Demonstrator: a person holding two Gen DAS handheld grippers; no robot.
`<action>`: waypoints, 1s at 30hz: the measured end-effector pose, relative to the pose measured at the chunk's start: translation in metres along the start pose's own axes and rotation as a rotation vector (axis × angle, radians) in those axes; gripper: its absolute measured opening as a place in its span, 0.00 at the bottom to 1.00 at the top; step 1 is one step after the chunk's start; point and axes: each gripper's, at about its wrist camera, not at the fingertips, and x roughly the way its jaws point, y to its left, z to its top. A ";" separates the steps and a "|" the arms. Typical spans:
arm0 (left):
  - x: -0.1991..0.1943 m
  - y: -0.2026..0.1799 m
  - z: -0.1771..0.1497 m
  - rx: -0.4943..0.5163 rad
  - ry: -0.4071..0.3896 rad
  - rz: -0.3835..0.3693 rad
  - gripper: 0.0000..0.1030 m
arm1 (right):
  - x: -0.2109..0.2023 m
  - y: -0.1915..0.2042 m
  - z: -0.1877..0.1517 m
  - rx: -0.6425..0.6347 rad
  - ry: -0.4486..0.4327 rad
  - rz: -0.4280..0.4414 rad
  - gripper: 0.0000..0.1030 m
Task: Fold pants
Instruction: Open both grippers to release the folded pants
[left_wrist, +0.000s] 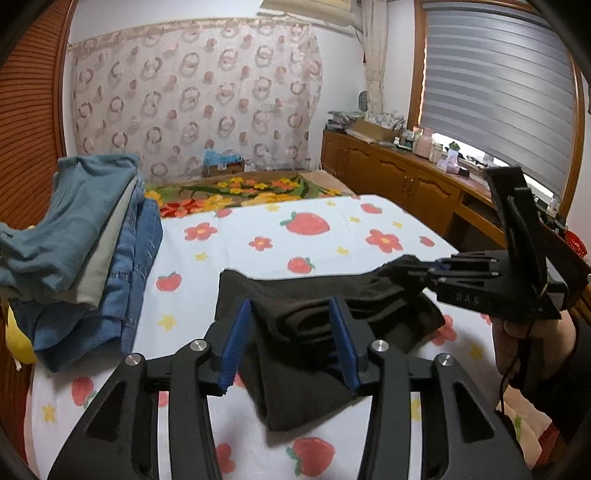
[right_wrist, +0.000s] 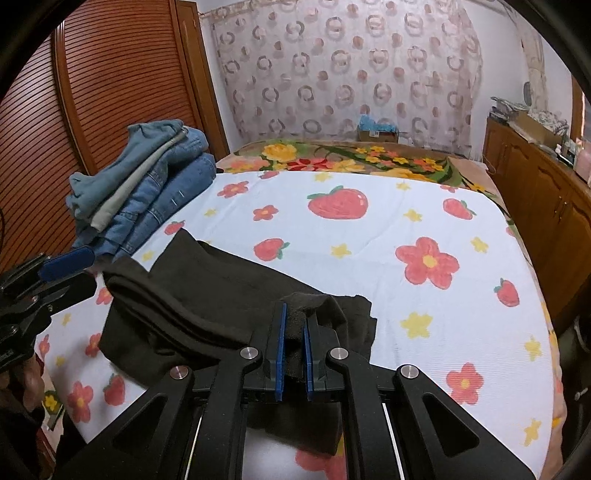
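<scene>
Black pants (left_wrist: 314, 321) lie folded into a bundle on the strawberry-print sheet (left_wrist: 332, 229). In the left wrist view my left gripper (left_wrist: 290, 306) is open, its blue pads standing either side of the bundle's near end without pressing it. My right gripper (left_wrist: 413, 266) comes in from the right, shut on the pants' right edge. In the right wrist view my right gripper (right_wrist: 294, 325) pinches a raised fold of the black pants (right_wrist: 207, 295) between its blue pads. My left gripper (right_wrist: 88, 269) shows at the left edge, jaws apart beside the pants' left corner.
A stack of folded jeans and blue garments (left_wrist: 92, 251) (right_wrist: 147, 184) sits at the sheet's left edge by a louvered wooden door (right_wrist: 92, 110). A floral blanket (left_wrist: 240, 192) lies beyond the sheet. Wooden cabinets (left_wrist: 388, 177) line the right side. A hand (left_wrist: 517, 343) holds the right gripper.
</scene>
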 end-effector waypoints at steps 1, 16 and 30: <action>0.002 0.001 -0.002 -0.001 0.011 -0.001 0.44 | 0.001 0.000 0.000 -0.002 0.000 -0.003 0.07; 0.024 0.002 -0.034 -0.003 0.142 -0.017 0.75 | -0.024 -0.005 -0.010 -0.048 -0.007 -0.039 0.33; 0.034 0.020 -0.049 -0.044 0.205 0.032 0.75 | -0.028 -0.022 -0.050 -0.048 0.100 0.021 0.37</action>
